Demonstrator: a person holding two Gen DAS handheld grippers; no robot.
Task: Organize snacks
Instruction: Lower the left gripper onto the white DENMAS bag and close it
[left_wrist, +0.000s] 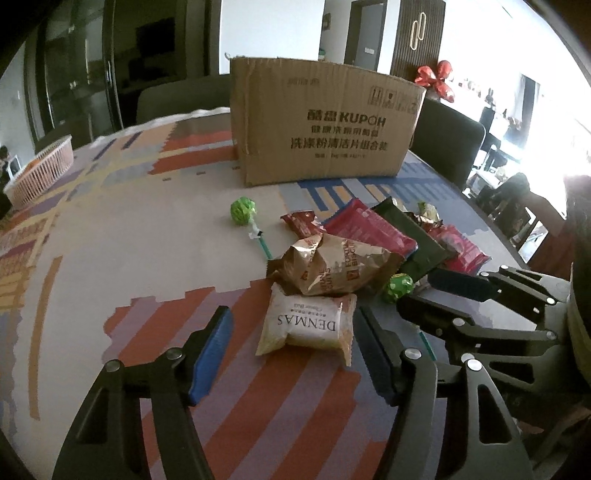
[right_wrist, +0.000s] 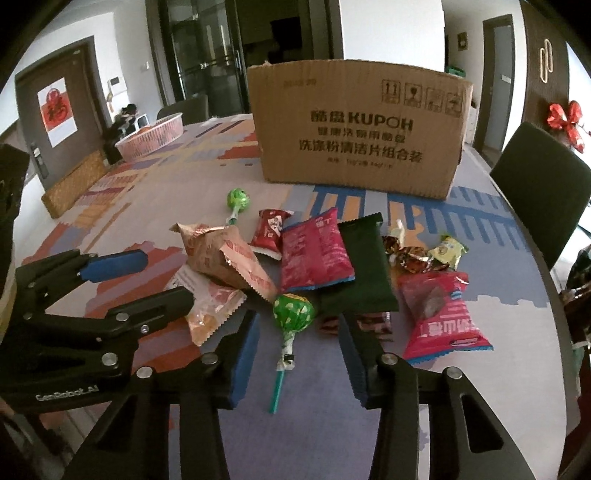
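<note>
Left tongs (left_wrist: 291, 354) standing spread around the white DENMAS packet (left_wrist: 308, 325), pads not touching it. Right tongs (right_wrist: 299, 354) likewise spread, straddling the stick of the near green lollipop (right_wrist: 293, 314), pinching nothing. Snacks lying in a loose heap on the patterned desk (left_wrist: 147, 229), in front of the cardboard box (left_wrist: 321, 122). Second lollipop (left_wrist: 242, 211) resting apart, nearer the box. Pink basket (right_wrist: 155, 138) sitting far off.

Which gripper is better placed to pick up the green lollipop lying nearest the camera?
Right. The right gripper already straddles the nearest green lollipop, its stick running between the open jaws. The left gripper instead frames the white DENMAS packet, with that lollipop off to its right.
</note>
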